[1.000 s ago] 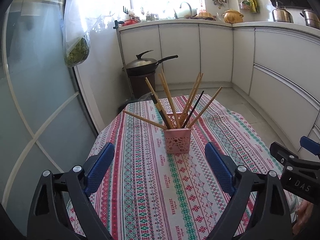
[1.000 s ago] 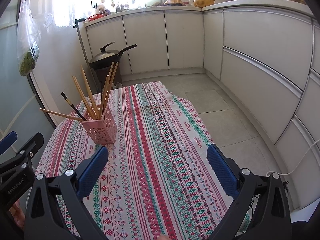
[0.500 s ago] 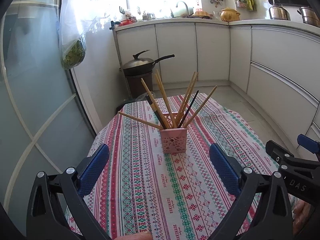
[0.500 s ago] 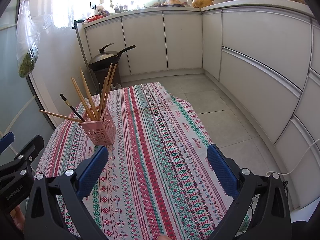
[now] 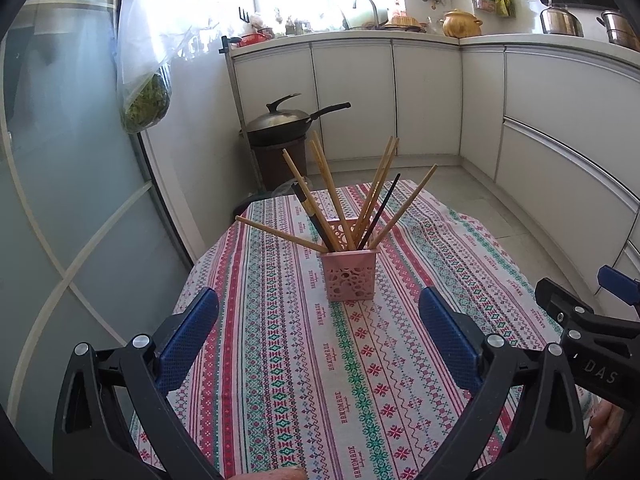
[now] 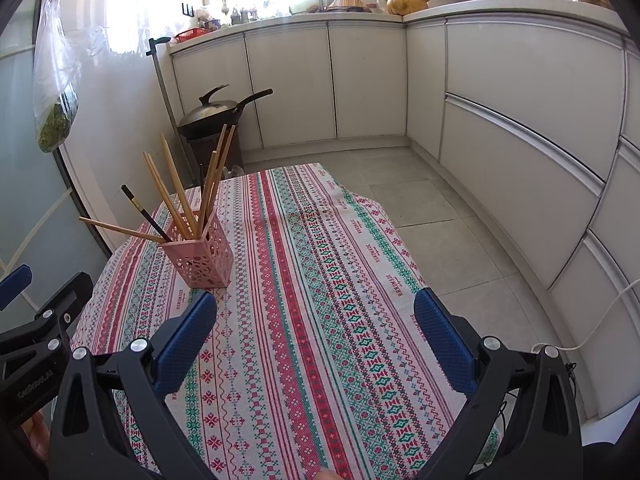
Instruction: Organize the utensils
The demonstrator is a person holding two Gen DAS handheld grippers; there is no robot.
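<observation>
Nearest, both tongs hang over the table's near edge with jaws spread wide and nothing between them: the left gripper points down the middle of the striped tablecloth, the right gripper sits toward the right side. Farther along, nothing loose shows on the cloth. Beyond that, around the table's middle and nearer its left edge, stands the pink holder, upright, with the chopsticks already gathered in it, fanned outward; one wooden stick leans low toward the left edge, and two are dark. The holder lies straight ahead of the left tongs and off to the left of the right tongs, so the left hand is judged better lined up. With the sticks all in, this fits either a finished gathering or a holder about to be sorted.
</observation>
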